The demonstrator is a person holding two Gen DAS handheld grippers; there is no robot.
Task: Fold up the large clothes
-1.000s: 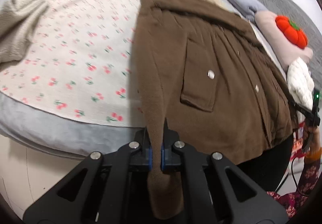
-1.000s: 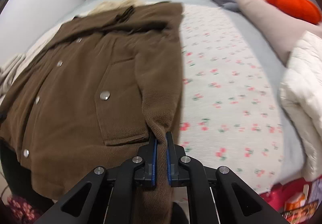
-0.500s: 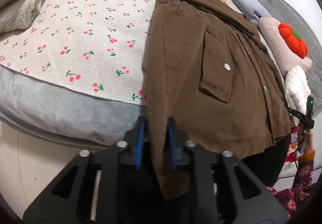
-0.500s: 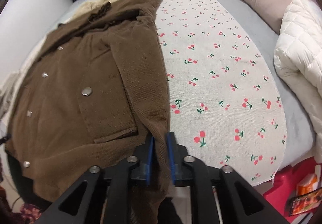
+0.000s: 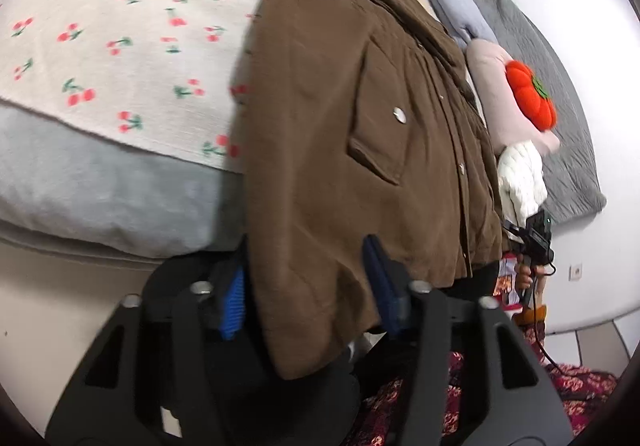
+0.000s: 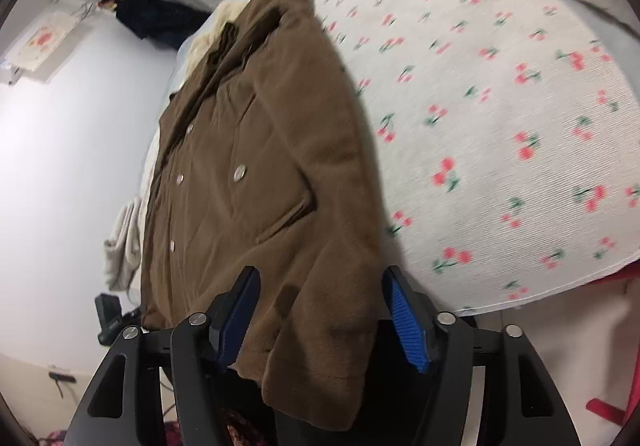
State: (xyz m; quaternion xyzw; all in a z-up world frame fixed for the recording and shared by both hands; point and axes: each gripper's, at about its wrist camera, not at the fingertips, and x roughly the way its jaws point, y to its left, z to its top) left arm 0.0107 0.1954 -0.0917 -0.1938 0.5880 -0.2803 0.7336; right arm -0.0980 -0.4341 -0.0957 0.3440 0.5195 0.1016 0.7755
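Note:
A brown corduroy jacket (image 5: 340, 117) lies face up on the bed, buttons and pocket flaps showing, its sleeves laid along its sides and hanging over the bed's near edge. My left gripper (image 5: 304, 270) is open, its blue pads either side of the left sleeve end, not clamping it. The jacket also shows in the right wrist view (image 6: 260, 149). My right gripper (image 6: 324, 306) is open, its pads apart around the right sleeve cuff.
The bed has a cherry-print cover (image 5: 120, 25) over a grey mattress (image 5: 100, 185). Pillows, an orange pumpkin cushion (image 5: 530, 97) and a white quilted garment (image 5: 520, 173) lie to the right. A dark garment (image 6: 152, 13) hangs on the far wall.
Both grippers were shut on the sleeve ends a second ago. Both have opened and let go of the sleeves, which now hang loose between the pads. Both cameras dropped lower at the bed's edge.

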